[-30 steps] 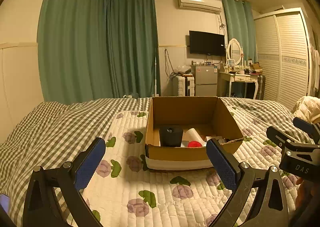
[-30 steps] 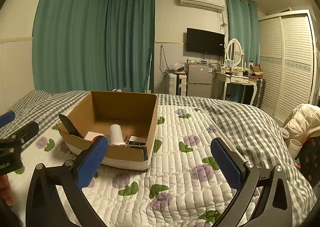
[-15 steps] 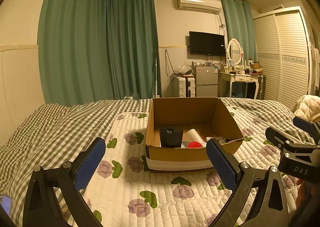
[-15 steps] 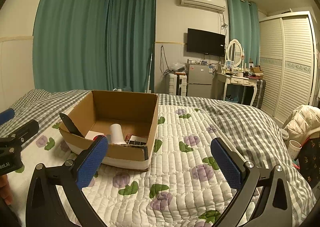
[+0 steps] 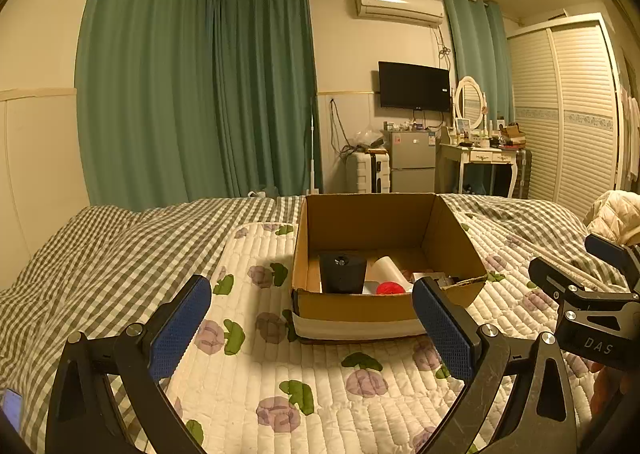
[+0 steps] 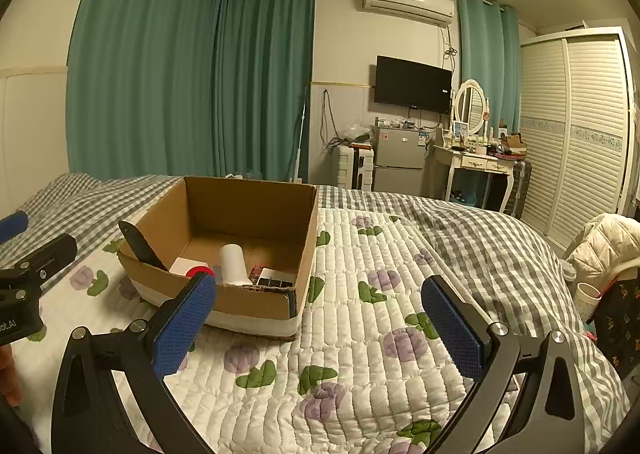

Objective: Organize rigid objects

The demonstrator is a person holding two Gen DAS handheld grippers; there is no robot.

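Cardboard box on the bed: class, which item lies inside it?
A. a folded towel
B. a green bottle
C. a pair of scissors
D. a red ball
D: a red ball shows in the cardboard box, beside a white cylinder and a black block.

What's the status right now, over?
Left gripper open, empty. Right gripper open, empty. Cardboard box on the quilt, items already inside, including a red one. Nothing blocking either gripper's approach.

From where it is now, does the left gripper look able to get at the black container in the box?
Probably yes. The left gripper is open and empty, facing the open-topped cardboard box. The black container stands upright near the front left, nothing above it.
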